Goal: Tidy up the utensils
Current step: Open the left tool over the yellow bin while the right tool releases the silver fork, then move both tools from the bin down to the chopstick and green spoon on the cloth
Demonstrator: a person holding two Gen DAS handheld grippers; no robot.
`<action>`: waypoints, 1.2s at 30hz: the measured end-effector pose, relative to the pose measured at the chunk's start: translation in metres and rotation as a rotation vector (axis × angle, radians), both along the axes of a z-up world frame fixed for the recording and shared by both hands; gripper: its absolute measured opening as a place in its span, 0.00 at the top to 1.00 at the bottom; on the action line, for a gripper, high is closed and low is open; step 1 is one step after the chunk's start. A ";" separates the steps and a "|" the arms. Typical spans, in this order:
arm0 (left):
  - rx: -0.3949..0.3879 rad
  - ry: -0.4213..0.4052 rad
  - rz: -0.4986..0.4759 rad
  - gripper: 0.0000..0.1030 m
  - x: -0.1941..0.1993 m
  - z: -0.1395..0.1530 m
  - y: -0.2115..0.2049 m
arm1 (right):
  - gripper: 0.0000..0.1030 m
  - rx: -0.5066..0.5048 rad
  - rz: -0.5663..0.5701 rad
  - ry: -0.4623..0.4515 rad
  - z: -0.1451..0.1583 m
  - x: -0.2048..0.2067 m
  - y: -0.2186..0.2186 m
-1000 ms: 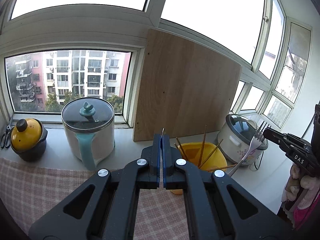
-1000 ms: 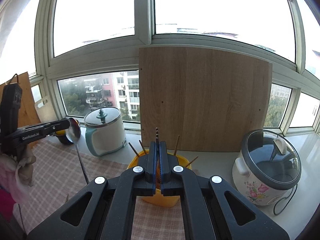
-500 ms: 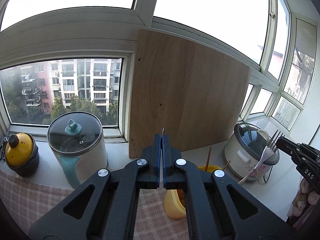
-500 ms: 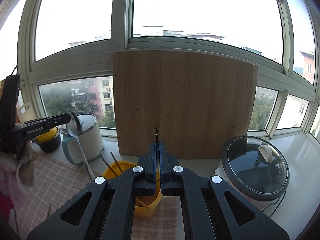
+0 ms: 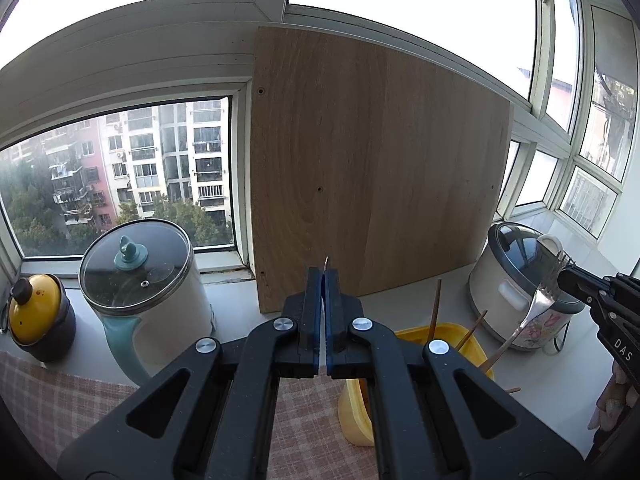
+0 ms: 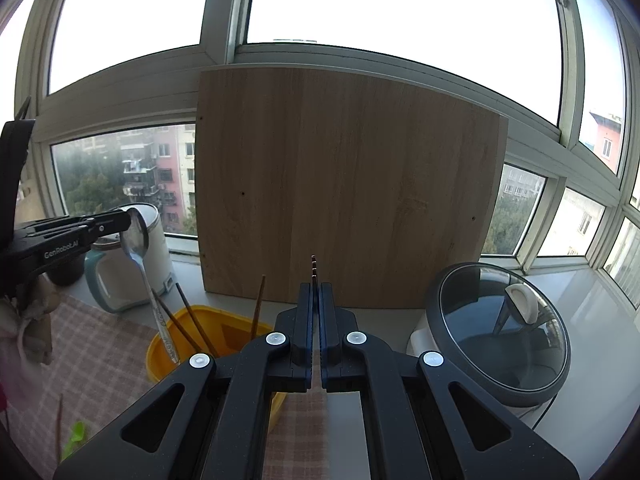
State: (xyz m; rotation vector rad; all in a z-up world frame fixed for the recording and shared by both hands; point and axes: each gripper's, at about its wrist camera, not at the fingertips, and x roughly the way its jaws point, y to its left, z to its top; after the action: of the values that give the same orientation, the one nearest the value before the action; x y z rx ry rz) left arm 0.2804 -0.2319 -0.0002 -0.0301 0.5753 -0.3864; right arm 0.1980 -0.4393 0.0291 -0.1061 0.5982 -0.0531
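My left gripper [image 5: 324,276] is shut on a metal spoon; only the bowl's edge [image 5: 327,262] shows above the jaws. In the right wrist view the spoon [image 6: 138,240] hangs handle-down from the left gripper [image 6: 120,220], its handle over the rim of the yellow utensil holder [image 6: 160,350]. My right gripper [image 6: 315,288] is shut on a metal fork [image 5: 538,304], held tines-up, its handle slanting down to the holder [image 5: 452,330]. Several wooden chopsticks [image 6: 192,322] stand in the holder.
A wooden board [image 5: 372,168] leans on the window behind the holder. A white-and-teal pot with glass lid [image 5: 140,280] and a small yellow-lidded pot [image 5: 36,312] stand left. A rice cooker [image 6: 500,328] stands right. A checked cloth [image 6: 100,344] covers the counter.
Both grippers have moved right and come closer to the counter. The holder has slid left in the right wrist view. Each still holds its utensil.
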 end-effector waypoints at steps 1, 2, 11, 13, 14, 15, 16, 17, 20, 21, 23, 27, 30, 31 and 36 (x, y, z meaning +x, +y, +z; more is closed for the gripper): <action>0.003 0.003 -0.005 1.00 0.000 -0.002 -0.001 | 0.99 0.003 0.001 0.006 -0.002 0.001 0.000; 0.003 0.007 -0.010 1.00 0.000 -0.003 -0.002 | 0.99 0.006 0.003 0.013 -0.004 0.001 0.000; -0.018 0.058 -0.061 1.00 -0.004 -0.013 -0.006 | 0.99 0.032 0.030 0.066 -0.020 0.004 0.009; -0.030 0.076 -0.070 1.00 -0.005 -0.015 -0.006 | 0.98 0.042 0.037 0.080 -0.023 0.004 0.011; -0.032 0.086 -0.074 1.00 -0.005 -0.016 -0.006 | 0.97 0.046 0.038 0.088 -0.024 0.004 0.012; -0.035 0.094 -0.078 0.99 -0.005 -0.017 -0.007 | 0.97 0.050 0.039 0.091 -0.024 0.004 0.013; -0.037 0.096 -0.077 0.95 -0.007 -0.018 -0.006 | 0.97 0.054 0.040 0.091 -0.024 0.004 0.013; -0.036 0.096 -0.076 0.92 -0.008 -0.018 -0.006 | 0.96 0.056 0.038 0.088 -0.024 0.003 0.014; -0.036 0.098 -0.077 0.72 -0.011 -0.017 -0.005 | 0.69 0.064 0.034 0.083 -0.021 0.000 0.014; -0.035 0.096 -0.077 0.70 -0.013 -0.017 -0.004 | 0.60 0.067 0.034 0.077 -0.020 -0.001 0.015; -0.034 0.094 -0.076 0.70 -0.016 -0.016 -0.003 | 0.53 0.064 0.033 0.069 -0.019 -0.005 0.016; -0.030 0.091 -0.074 0.70 -0.022 -0.014 0.001 | 0.53 0.059 0.035 0.070 -0.017 -0.010 0.019; -0.035 0.093 -0.070 0.70 -0.026 -0.013 0.006 | 0.53 0.055 0.038 0.069 -0.016 -0.014 0.022; -0.036 0.093 -0.068 0.70 -0.027 -0.013 0.008 | 0.53 0.055 0.039 0.070 -0.015 -0.016 0.024; -0.034 0.089 -0.064 0.70 -0.037 -0.010 0.015 | 0.46 0.046 0.043 0.069 -0.013 -0.025 0.030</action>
State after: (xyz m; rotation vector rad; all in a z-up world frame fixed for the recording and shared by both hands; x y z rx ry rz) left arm 0.2436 -0.2168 -0.0106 -0.0617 0.6590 -0.4593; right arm 0.1732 -0.4088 0.0162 -0.0764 0.6655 0.0057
